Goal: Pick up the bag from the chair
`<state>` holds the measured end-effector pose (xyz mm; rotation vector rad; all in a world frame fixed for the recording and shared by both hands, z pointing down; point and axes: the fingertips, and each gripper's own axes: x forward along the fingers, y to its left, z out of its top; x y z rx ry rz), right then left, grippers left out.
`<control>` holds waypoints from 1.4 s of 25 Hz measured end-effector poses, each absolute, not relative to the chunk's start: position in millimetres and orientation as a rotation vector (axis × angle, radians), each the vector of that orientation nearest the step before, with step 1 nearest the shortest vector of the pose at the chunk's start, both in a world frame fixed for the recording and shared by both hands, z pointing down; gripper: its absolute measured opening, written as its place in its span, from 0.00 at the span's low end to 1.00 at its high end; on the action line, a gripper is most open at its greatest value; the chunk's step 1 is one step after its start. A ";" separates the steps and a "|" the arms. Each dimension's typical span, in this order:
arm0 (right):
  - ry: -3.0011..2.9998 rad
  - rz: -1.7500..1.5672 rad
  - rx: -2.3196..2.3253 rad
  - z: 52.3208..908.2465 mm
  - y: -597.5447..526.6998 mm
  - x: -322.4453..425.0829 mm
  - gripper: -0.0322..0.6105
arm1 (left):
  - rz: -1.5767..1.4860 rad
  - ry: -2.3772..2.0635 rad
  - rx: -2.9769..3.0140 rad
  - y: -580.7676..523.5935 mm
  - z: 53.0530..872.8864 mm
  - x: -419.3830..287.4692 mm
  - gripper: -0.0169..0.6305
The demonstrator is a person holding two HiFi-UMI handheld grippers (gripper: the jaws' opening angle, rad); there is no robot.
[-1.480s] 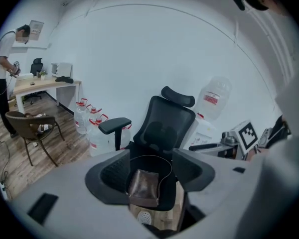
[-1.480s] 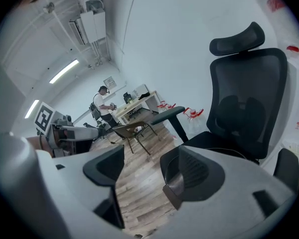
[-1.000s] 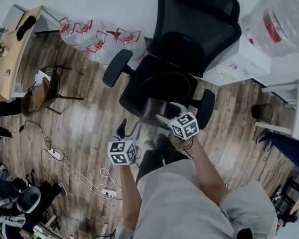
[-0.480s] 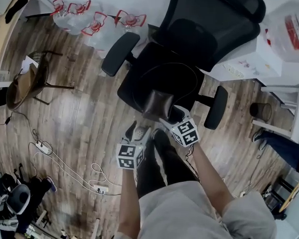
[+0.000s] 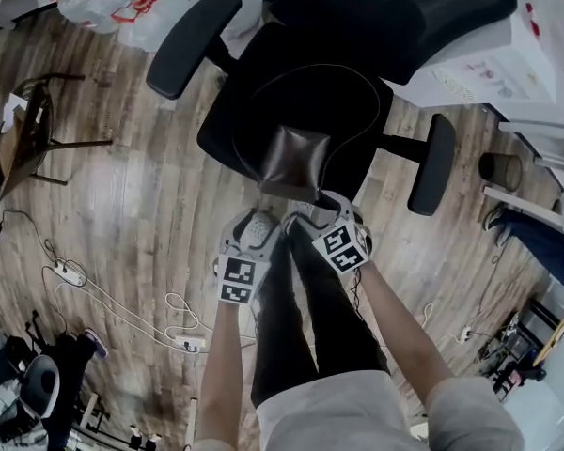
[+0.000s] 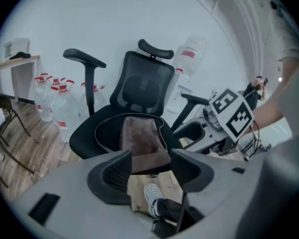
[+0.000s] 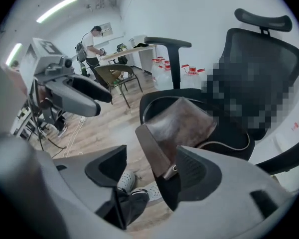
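Left gripper (image 5: 247, 236) and right gripper (image 5: 316, 210), both spread wide and empty, poised at the bag.

The brown bag (image 5: 296, 158) sits on the black chair (image 5: 350, 111), toward the seat's 6 o'clock edge from the head view, its thin strap (image 5: 368, 81) looping back over the cushion. The left gripper hangs at the bag's 7 o'clock, clear of it. The right is at 5 o'clock, just beside the near corner, and contact cannot be confirmed. This looks like the approach step, with no grasp made yet. Next, one pair of jaws likely has to slide astride the bag's near edge and pinch it firmly, then lift so the strap comes free of the seat.
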<state>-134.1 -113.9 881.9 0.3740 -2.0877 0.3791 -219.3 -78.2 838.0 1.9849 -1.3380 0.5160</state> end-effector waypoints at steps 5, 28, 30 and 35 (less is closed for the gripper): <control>-2.077 0.226 0.317 924.9 -106.8 -113.2 0.53 | 0.810 -1.288 2.172 -84.2 897.7 -203.9 0.39; -2.025 -0.462 0.286 983.5 -118.2 -118.0 0.40 | 1.849 -1.225 2.774 -111.6 998.9 -207.8 0.30; -2.018 -0.434 0.291 983.0 -120.0 -118.0 0.36 | 1.813 -1.238 2.762 -113.0 997.0 -207.8 0.28; -2.047 -0.375 0.253 972.9 -117.7 -117.5 0.16 | 1.645 -1.253 2.711 -111.7 983.2 -206.6 0.15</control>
